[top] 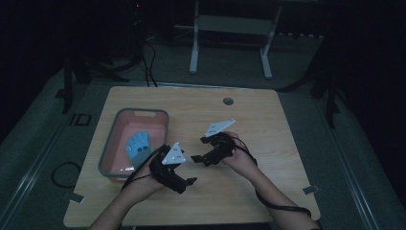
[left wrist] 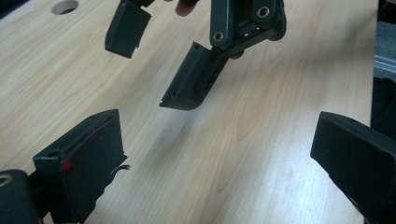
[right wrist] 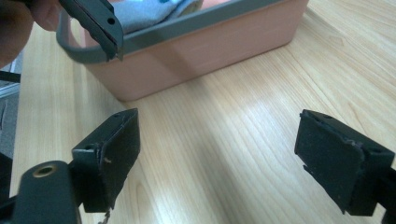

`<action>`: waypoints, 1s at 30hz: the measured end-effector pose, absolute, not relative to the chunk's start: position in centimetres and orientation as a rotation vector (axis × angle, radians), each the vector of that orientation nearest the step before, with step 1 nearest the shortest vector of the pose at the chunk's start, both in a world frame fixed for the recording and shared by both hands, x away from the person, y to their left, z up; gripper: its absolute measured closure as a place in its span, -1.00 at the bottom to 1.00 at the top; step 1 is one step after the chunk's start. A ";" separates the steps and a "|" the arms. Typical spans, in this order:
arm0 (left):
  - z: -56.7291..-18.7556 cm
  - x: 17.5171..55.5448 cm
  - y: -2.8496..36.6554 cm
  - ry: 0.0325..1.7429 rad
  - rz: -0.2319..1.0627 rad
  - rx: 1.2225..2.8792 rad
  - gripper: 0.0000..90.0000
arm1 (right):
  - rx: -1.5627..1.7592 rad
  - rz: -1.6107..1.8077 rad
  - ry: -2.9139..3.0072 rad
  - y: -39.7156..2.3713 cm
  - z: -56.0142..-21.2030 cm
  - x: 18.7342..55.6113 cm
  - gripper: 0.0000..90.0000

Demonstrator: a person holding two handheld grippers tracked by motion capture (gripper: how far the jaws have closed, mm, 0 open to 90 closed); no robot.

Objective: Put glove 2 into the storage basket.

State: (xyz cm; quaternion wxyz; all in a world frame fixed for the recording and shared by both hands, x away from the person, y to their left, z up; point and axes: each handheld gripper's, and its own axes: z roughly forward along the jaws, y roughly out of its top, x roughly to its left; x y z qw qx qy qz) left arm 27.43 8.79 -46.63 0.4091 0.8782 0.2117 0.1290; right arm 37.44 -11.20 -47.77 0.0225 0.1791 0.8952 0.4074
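Your left gripper [top: 190,181] hangs over the table [top: 268,191] with its jaws wide apart and nothing between them. Your right gripper [top: 196,158] faces it from just beside, jaws likewise spread and empty. The blue cloth [top: 138,146] lies inside the pink tub [top: 111,139], near your left hand [top: 143,184].
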 end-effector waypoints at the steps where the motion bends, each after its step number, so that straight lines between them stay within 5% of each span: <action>1: -46.7 27.3 8.5 0.521 0.324 2.217 -0.94 | 0.559 1.262 2.772 -11.6 -47.9 37.3 -0.68; 30: -51.9 26.6 3.7 0.383 0.198 2.204 -0.94 | 0.660 1.267 2.745 -18.6 -53.5 34.9 -0.69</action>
